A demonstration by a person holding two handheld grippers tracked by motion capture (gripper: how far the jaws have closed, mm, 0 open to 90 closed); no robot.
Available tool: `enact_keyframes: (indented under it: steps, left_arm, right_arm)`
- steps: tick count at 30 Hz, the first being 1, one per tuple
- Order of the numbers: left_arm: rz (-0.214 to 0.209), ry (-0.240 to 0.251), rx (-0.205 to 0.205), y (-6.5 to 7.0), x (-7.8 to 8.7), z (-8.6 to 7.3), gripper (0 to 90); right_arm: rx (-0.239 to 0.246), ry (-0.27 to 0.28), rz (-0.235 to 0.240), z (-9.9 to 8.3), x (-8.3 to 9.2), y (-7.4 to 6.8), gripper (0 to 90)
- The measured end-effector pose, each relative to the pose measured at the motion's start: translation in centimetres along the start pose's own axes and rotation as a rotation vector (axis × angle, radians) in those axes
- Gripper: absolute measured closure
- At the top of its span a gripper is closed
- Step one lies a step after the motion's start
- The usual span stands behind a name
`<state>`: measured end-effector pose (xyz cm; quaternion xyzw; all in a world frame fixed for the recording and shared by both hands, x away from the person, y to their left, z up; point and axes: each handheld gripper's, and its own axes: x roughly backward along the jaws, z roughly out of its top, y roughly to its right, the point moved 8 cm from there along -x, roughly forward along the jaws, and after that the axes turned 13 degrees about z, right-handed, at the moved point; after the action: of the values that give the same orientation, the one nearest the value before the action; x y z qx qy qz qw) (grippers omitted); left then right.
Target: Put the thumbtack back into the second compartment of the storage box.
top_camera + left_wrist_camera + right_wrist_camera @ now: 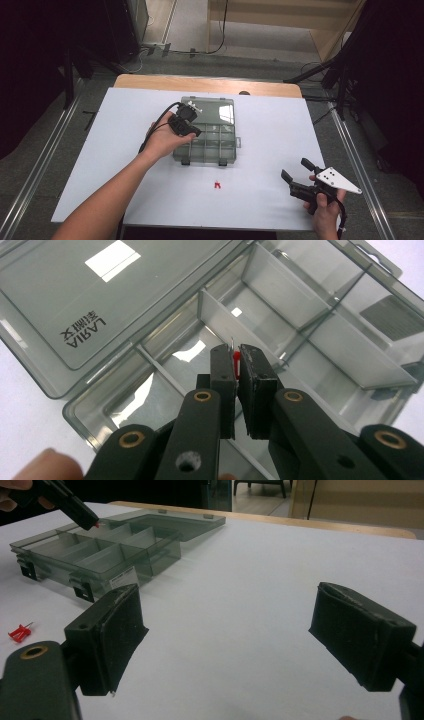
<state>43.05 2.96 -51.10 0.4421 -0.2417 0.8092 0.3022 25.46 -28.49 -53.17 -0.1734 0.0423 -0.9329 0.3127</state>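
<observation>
Item — red pushpin (236, 364): sitting pinched between the two black fingers (222, 371) of the left gripper (236, 367), its red body showing in the narrow gap near the fingertips and its thin metal point sticking up just past them. The left fingers are clenching on it, pads pressing from both sides. In the high view the left gripper (184, 122) is hanging over the organizer box (227, 150), above the compartments on the box's left side nearest the lid; in the left gripper view the pin is hovering above a divided compartment, not touching its floor.

Item — organizer box (320, 335): smoky clear plastic, lying open on the desk (280, 125), lid (65, 300) folded flat away from the person, white dividers splitting the tray into several cells. Two dark latches are facing the person's side.

Item — second red pushpin (217, 185): lying loose on the desk, near the box's front edge and apart from it, between the two hands; it is also showing at the left of the right gripper view (20, 632).

Item — right gripper (297, 175): resting low at the desk's near right corner, well apart from the box, its fingers (117, 630) standing wide and released, holding nothing.

Surface — a white sheet is covering the desk, a wooden edge showing at the far side.

Room — grey floor with metal rails running on both sides, dark equipment at left and right, cables lying beyond the desk, light wooden furniture at the back.
</observation>
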Motion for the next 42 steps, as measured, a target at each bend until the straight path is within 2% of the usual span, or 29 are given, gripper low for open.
enact_keyframes:
  steps: [11, 14, 16, 19, 25, 28, 32, 33, 42]
  left_arm:
    - [0.016, -0.015, -0.003, -0.3, -0.9, 0.2, 83.4]
    - [0.015, -0.005, 0.000, -0.2, -0.6, 0.3, 74.9]
    - [0.021, 0.002, 0.007, 0.0, -0.4, 0.4, 65.7]
    - [-0.008, -0.011, 0.015, 0.4, -0.1, 0.5, 51.2]
    - [-0.063, 0.000, 0.025, 1.2, 0.9, 0.7, 30.6]
    - [-0.081, 0.001, 0.025, 1.5, 1.5, 0.7, 16.2]
    - [-0.106, -0.010, 0.009, 2.1, 2.1, 0.6, 2.5]
    - [-0.112, -0.010, 0.005, 2.3, 2.2, 0.5, 0.0]
    - [-0.120, 0.006, -0.044, 3.7, 3.4, 0.4, 0.0]
  right_arm:
    - [0.002, 0.006, -0.001, 0.0, 0.0, 0.1, 14.2]
    - [0.003, 0.005, -0.001, 0.0, 0.0, 0.1, 14.2]
    - [0.002, 0.004, -0.001, 0.0, 0.0, 0.1, 14.2]
    - [0.001, 0.004, -0.001, 0.0, 0.0, 0.1, 14.2]
    - [-0.001, 0.002, 0.000, 0.0, -0.1, 0.0, 14.2]
    - [0.001, 0.000, 0.000, 0.0, -0.1, 0.0, 14.2]
    - [0.000, 0.001, 0.000, 0.0, -0.1, 0.0, 14.2]
    - [0.001, 0.001, 0.001, 0.0, -0.1, 0.0, 14.2]
    - [0.005, -0.002, 0.003, 0.0, -0.2, 0.0, 14.2]
